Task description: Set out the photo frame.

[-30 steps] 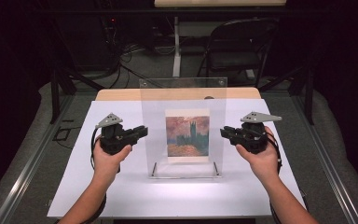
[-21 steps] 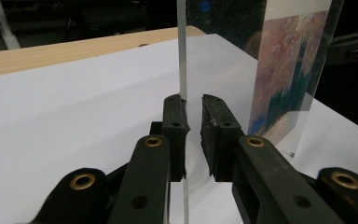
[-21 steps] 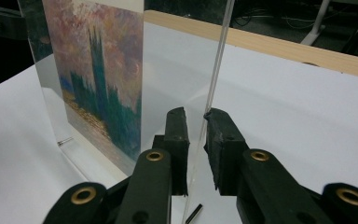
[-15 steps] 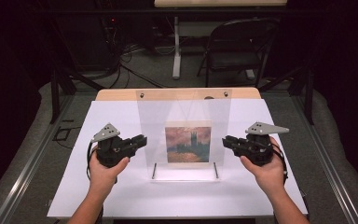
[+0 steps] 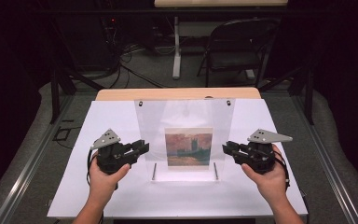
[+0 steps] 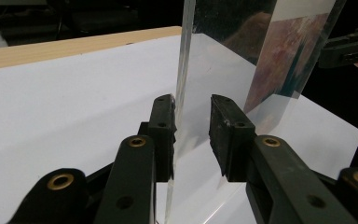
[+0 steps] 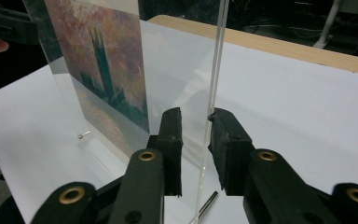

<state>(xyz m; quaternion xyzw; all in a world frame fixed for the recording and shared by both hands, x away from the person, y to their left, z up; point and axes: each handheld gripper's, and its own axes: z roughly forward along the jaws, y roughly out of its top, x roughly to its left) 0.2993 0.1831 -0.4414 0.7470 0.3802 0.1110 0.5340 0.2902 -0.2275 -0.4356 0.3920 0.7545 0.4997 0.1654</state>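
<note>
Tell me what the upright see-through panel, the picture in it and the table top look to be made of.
Clear panel: probably acrylic, glossy; the table shows through it and its edge glints in the left gripper view.
Picture: looks like a printed paper painting of towers against an orange sky; finish unclear behind the panel.
Table top: matte white surface, possibly a sheet, over a pale wood-look board showing at the far edge.

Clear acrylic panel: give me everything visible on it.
The clear acrylic panel stands upright on the white table, near its middle. It looks like a thin transparent sheet with two small fasteners at its top corners and two short metal pins at its foot. A painting print of towers under a reddish sky sits in its lower centre. The left gripper straddles one side edge and the right gripper the other; both have just been opening, with a gap beside at least one pad on each.
</note>
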